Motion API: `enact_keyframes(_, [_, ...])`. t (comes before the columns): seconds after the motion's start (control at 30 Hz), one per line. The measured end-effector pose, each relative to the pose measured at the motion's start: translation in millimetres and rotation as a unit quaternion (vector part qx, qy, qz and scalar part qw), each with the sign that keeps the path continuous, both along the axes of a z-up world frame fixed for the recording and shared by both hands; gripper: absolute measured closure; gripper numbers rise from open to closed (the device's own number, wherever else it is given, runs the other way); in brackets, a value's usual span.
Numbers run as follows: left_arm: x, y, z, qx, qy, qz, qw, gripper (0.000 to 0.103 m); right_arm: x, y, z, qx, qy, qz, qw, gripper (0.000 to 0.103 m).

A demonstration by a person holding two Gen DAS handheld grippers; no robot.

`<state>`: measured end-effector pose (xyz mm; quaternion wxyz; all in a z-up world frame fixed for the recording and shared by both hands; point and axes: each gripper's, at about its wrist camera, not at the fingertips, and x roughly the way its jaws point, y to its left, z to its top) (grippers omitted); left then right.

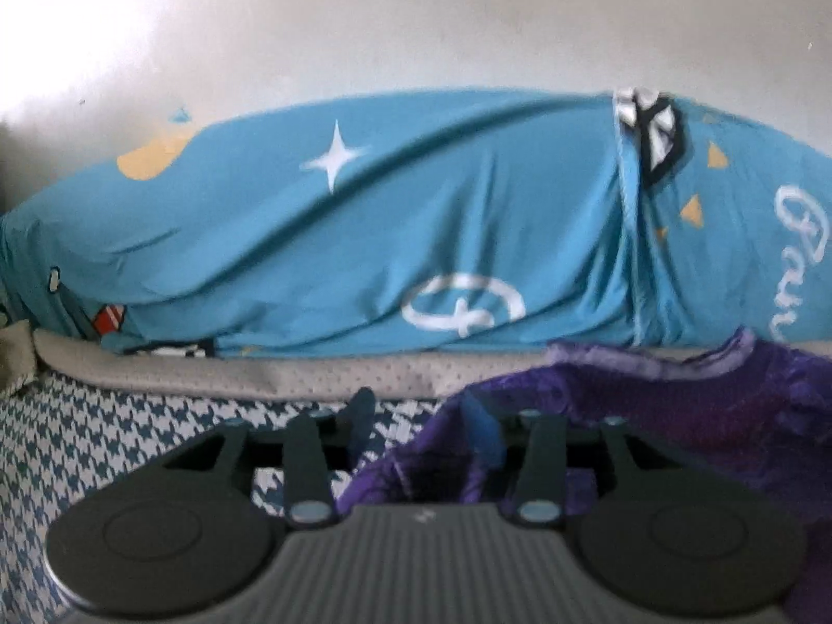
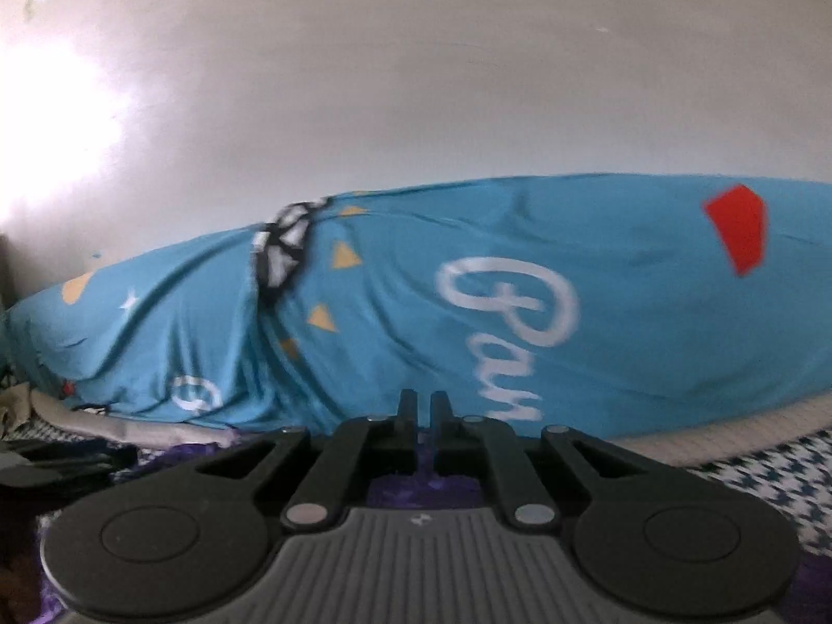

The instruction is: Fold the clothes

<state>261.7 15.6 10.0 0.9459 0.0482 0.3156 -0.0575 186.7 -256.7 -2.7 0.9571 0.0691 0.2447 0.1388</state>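
We see the right gripper [image 2: 422, 405] with its two fingers nearly closed on a thin fold of purple cloth [image 2: 424, 486]. Behind it lies a long blue cover [image 2: 598, 239] with white letters and a red patch, under a pale wall [image 2: 416, 78]. A houndstooth sheet [image 2: 769, 483] shows at right.

Purple garment [image 1: 702, 416] looks like thin, slightly shiny crinkled cloth. The blue cover [image 1: 364, 239] behind is smooth matt fabric with flat printed shapes. Bedsheet [image 1: 104, 442] is woven-looking houndstooth cloth, with a dotted grey mattress edge [image 1: 234, 374]. Both grippers [image 1: 416, 416] [image 2: 422, 405] are matt black plastic, ribbed grey body, dull metal pivot pins. Wall [image 2: 416, 78] is smooth with a soft sheen.
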Motion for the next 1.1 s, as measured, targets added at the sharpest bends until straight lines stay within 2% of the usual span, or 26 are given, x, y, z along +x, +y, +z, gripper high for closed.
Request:
enact_keyframes(0.13, [-13.2, 0.6, 20.2, -0.018, -0.008, -0.017, 0.9997, 0.053, -6.0, -31.7, -5.5, 0.006, 0.023, -0.023, 0.999, 0.092])
enact_keyframes(0.27, [-31.9, 0.1, 36.8, -0.029, -0.005, -0.035, 0.9989, 0.05, -15.9, -60.5, -16.3, -0.009, 0.043, -0.051, 0.998, 0.077])
enact_keyframes(0.4, [-55.9, 2.9, 42.3, -0.032, 0.004, -0.051, 0.9982, 0.042, -18.2, -77.7, -27.3, -0.017, 0.054, -0.068, 0.996, 0.058])
enact_keyframes(0.57, [-83.4, 11.5, 40.6, -0.04, 0.025, -0.055, 0.9974, 0.037, -18.1, -94.9, -42.5, -0.012, 0.067, -0.086, 0.994, 0.044])
enact_keyframes(0.67, [-95.3, 13.6, 37.9, -0.039, 0.04, -0.053, 0.997, 0.035, -15.6, -93.3, -51.7, -0.031, 0.066, -0.088, 0.993, 0.035])
enact_keyframes(0.83, [-105.5, 11.9, 33.6, -0.057, 0.068, -0.061, 0.9942, 0.034, -7.9, -87.2, -69.4, -0.048, 0.081, -0.087, 0.992, 0.033])
enact_keyframes(0.87, [-106.0, 10.0, 33.4, -0.056, 0.069, -0.066, 0.9939, 0.034, -7.9, -84.9, -71.2, -0.056, 0.078, -0.086, 0.992, 0.035])
enact_keyframes(0.93, [-107.1, 7.0, 32.3, -0.052, 0.069, -0.072, 0.9937, 0.033, -7.1, -80.3, -72.0, -0.065, 0.072, -0.085, 0.992, 0.057])
enact_keyframes(0.97, [-106.5, 6.1, 31.8, -0.051, 0.07, -0.073, 0.9936, 0.033, -6.1, -78.3, -71.5, -0.069, 0.071, -0.086, 0.991, 0.081])
enact_keyframes(1.0, [-105.5, 5.6, 30.9, -0.05, 0.072, -0.073, 0.9934, 0.033, -5.6, -76.9, -71.2, -0.074, 0.07, -0.088, 0.991, 0.094])
enact_keyframes(1.1, [-105.8, 6.7, 30.1, -0.046, 0.075, -0.073, 0.9935, 0.033, -5.3, -75.5, -69.7, -0.086, 0.067, -0.104, 0.989, 0.1])
